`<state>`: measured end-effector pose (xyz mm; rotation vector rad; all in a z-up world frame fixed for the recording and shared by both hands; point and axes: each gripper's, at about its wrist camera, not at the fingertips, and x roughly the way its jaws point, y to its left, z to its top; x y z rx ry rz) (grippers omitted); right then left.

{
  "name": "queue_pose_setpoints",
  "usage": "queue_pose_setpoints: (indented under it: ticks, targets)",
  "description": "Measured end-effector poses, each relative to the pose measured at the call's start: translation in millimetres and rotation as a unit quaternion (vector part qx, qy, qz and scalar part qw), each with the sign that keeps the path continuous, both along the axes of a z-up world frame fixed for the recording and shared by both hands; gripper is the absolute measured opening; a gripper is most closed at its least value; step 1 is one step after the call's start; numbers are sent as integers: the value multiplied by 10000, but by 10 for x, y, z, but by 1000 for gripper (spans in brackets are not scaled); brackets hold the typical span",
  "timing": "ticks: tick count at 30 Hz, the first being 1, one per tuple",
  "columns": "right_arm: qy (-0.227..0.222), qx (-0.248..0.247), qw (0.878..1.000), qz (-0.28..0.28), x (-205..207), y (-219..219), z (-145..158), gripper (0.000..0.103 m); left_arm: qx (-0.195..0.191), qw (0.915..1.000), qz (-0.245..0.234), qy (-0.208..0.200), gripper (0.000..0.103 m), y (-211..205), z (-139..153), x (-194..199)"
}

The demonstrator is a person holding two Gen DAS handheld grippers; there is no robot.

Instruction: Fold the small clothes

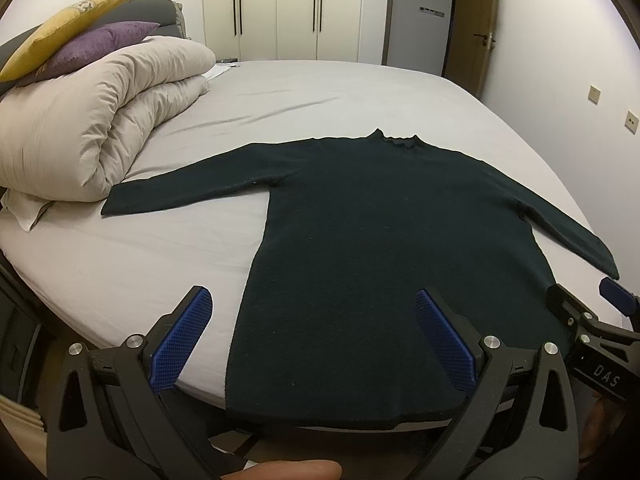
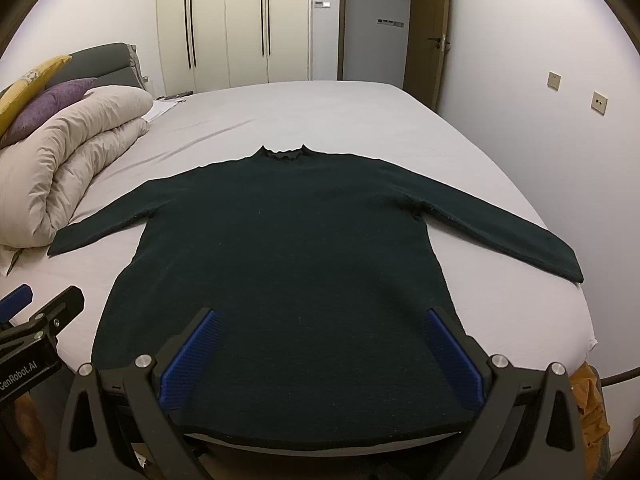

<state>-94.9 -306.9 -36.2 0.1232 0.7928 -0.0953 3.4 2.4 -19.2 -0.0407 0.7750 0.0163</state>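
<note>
A dark green long-sleeved sweater (image 1: 372,240) (image 2: 288,248) lies flat on the bed, collar away from me, both sleeves spread out to the sides, hem at the near edge. My left gripper (image 1: 312,300) hovers open above the hem's left part, one blue pad over the bare sheet and the other over the sweater. My right gripper (image 2: 324,320) is open too, above the hem's middle, with nothing between its fingers. Each gripper shows at the edge of the other's view: the right gripper (image 1: 588,304), the left gripper (image 2: 40,300).
The bed (image 1: 120,264) (image 2: 500,312) has a pale grey sheet. A rolled beige duvet (image 1: 92,120) (image 2: 68,152) with purple and yellow cushions (image 1: 100,40) lies at the left, next to the left sleeve's cuff. Wardrobes (image 2: 228,24) and a door stand beyond; a wall (image 2: 540,80) runs along the right.
</note>
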Motion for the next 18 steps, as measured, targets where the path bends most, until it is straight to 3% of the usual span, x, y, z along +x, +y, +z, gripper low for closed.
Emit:
queue_pose_setpoints:
  ticks: [18]
  targets:
    - [137, 57, 9999, -34, -16, -6, -97, 103, -15, 9999, 3, 102, 103, 25, -60, -26]
